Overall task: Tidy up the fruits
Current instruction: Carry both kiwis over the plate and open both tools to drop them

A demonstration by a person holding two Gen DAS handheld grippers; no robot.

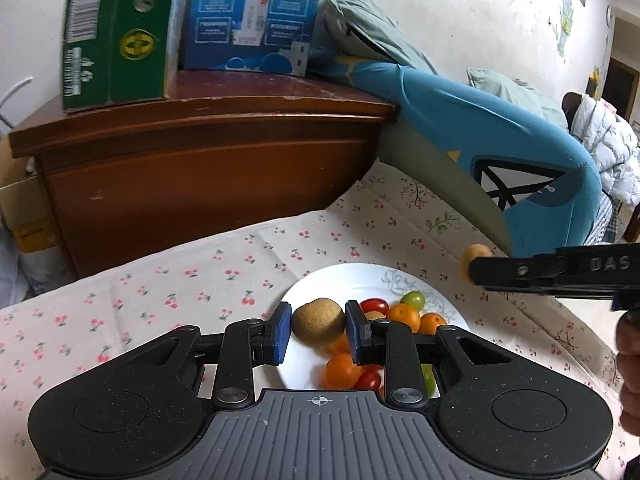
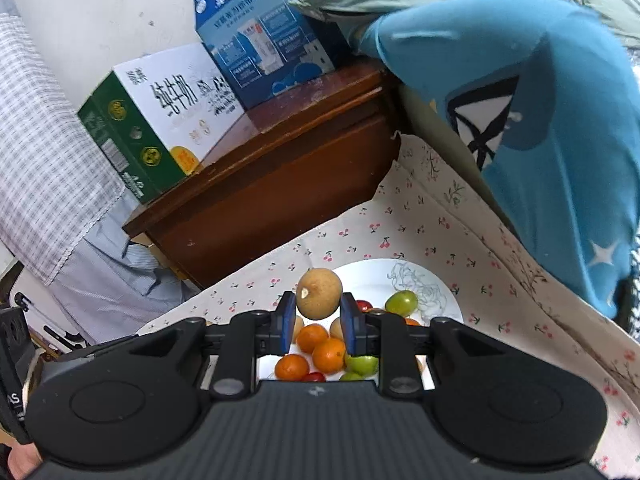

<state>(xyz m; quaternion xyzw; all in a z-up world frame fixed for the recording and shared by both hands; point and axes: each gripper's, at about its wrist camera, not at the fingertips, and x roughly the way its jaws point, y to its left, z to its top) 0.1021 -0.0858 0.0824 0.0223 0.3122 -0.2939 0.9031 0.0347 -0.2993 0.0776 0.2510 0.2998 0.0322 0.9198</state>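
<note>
Sorting step, mid-transfer — left gripper (image 1: 318, 330) and right gripper (image 2: 319, 317), jaws each clamped on a round tan-brown fruit (image 1: 318, 321) (image 2: 319, 293), above the white ceramic plate (image 1: 340, 280) of mixed small fruits. Next: a set-down spot, likely bare cloth at 9 o'clock.

On the right gripper's (image 1: 466, 266) black body, at three o'clock in the left wrist view, white letters read "DAS". At eight o'clock in the right wrist view, the left gripper's body shows the cut-off letters "AS". The green and white carton (image 2: 160, 128), at ten o'clock in the right wrist view, carries large black characters "纯牛奶" on its white face. A barcode stands on its green side at eleven o'clock in the left wrist view. The blue carton (image 1: 256, 16) at twelve o'clock bears white Chinese print too blurred to read.
</note>
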